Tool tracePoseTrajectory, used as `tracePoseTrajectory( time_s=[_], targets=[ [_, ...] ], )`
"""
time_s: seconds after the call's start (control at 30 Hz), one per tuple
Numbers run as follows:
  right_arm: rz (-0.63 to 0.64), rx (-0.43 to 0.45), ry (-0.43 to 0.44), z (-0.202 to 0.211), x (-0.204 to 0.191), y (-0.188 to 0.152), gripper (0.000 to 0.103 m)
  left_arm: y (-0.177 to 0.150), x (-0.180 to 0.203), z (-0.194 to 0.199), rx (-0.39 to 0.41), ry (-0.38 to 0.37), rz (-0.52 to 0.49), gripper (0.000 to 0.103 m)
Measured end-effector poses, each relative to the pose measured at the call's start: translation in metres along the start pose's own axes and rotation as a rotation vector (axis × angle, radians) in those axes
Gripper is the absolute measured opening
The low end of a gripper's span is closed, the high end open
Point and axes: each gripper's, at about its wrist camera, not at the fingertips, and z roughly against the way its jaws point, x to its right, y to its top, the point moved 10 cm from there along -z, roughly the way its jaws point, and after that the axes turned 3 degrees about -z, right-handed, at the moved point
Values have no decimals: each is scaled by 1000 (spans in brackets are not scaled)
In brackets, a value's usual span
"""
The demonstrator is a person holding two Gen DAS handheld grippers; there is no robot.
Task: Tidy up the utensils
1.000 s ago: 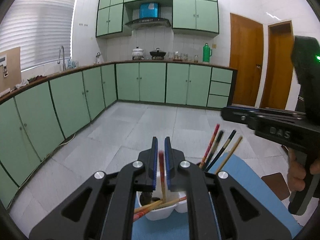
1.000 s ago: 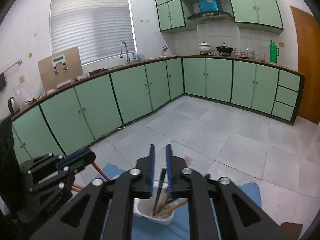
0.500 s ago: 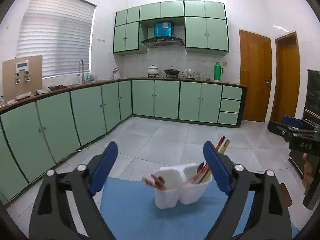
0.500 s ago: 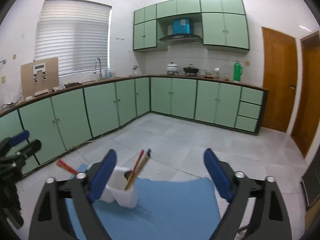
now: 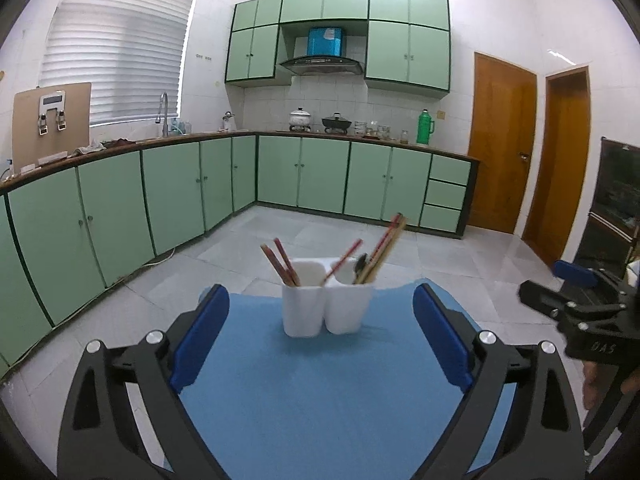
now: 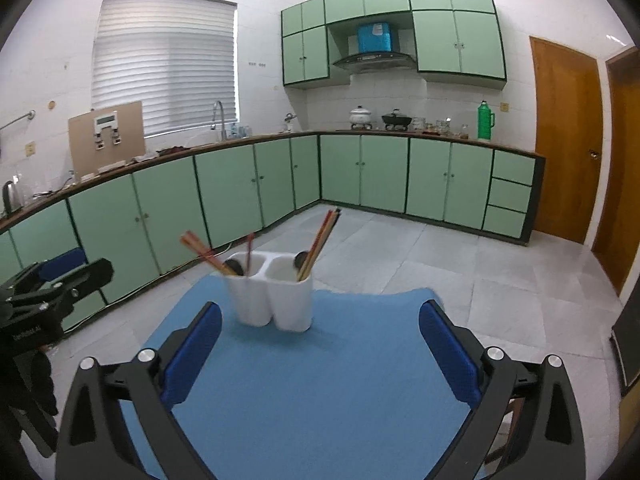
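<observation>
A white two-compartment utensil holder (image 5: pixel 326 312) stands on a blue mat (image 5: pixel 320 400). It holds several chopsticks (image 5: pixel 384 246) and dark spoons. It also shows in the right wrist view (image 6: pixel 272 300), on the mat (image 6: pixel 320 392). My left gripper (image 5: pixel 320 340) is open and empty, held back from the holder. My right gripper (image 6: pixel 320 344) is open and empty, also held back from it. The right gripper shows at the right edge of the left wrist view (image 5: pixel 576 304). The left gripper shows at the left edge of the right wrist view (image 6: pixel 60 280).
The mat covers a small table whose far edge (image 5: pixel 392 286) lies just behind the holder. Beyond it are a tiled floor (image 5: pixel 360 240), green cabinets (image 5: pixel 320 176) and wooden doors (image 5: pixel 504 148). A dark cabinet (image 5: pixel 616 208) stands at the right.
Both grippers were shut on chopsticks over the holder; they have opened, let them go into the holder, and drawn back from it.
</observation>
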Motion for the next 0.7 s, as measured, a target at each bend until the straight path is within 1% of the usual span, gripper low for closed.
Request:
tracePoseTrajectory(
  time_s=[0.17, 0.27, 0.43, 0.7],
  targets=[
    [-15, 9, 35, 25, -13, 2, 97, -2, 10, 30, 13, -9, 4, 92],
    [-10, 38, 49, 49, -19, 5, 97, 1, 17, 44, 15, -10, -7, 92],
    [-13, 73, 84, 76, -29, 14, 97, 6, 26, 67, 39, -7, -37, 92],
    [21, 110, 96, 108, -41, 21, 97, 11, 32, 99, 71, -1, -39, 92]
  ],
)
